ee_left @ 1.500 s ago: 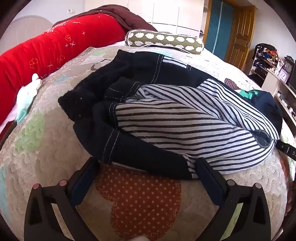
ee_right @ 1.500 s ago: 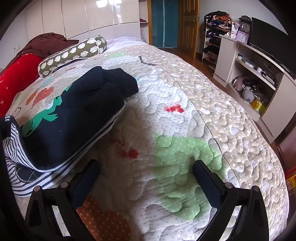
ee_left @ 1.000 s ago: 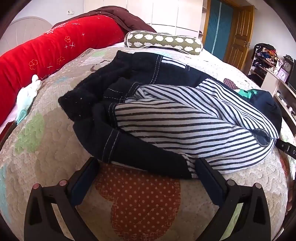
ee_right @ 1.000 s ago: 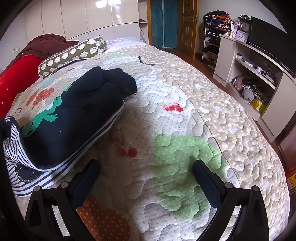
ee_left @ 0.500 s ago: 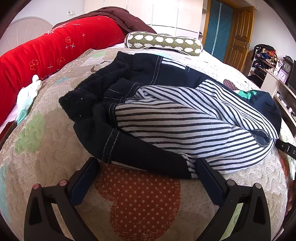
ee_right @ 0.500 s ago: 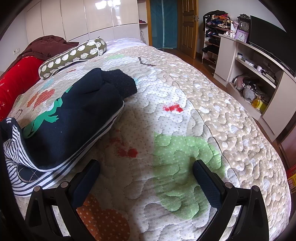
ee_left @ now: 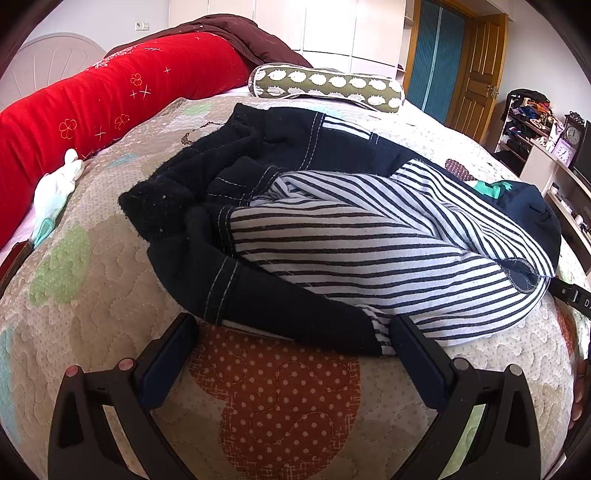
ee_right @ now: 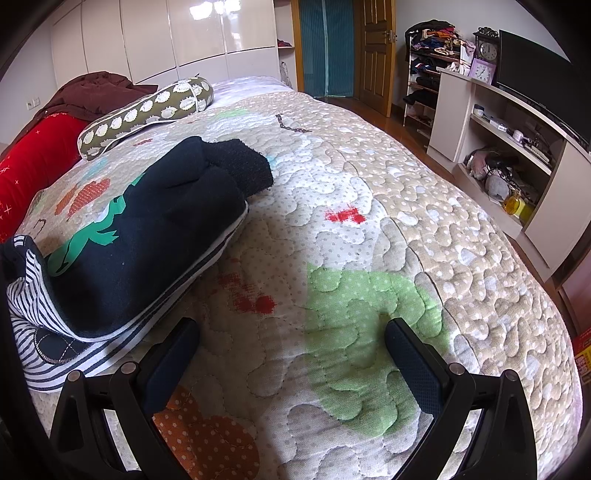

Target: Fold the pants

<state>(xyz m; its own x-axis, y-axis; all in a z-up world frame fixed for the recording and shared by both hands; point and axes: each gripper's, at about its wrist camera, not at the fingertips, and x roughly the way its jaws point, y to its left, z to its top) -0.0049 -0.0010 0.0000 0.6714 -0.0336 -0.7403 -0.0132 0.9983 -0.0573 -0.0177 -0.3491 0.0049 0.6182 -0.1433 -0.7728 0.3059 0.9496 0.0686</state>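
A quilted bedspread point(ee_right: 424, 206) in beige with green, red and orange patches covers the bed. At eleven o'clock in the left wrist view lie a long red bolster point(ee_left: 110, 99) and a brown blanket point(ee_left: 236, 33); at twelve, an olive patterned bolster point(ee_left: 325, 86). Glossy white wardrobe doors point(ee_right: 177, 37) reflect ceiling light. A teal curtain point(ee_right: 321, 44) and wooden door point(ee_right: 376, 48) stand at one o'clock. At two o'clock: a cluttered shelf unit point(ee_right: 498, 155), clocks point(ee_right: 484, 59), a dark television point(ee_right: 543, 62).

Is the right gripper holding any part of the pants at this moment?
No, the right gripper is open over the bare quilt, and the pants lie apart to its left.
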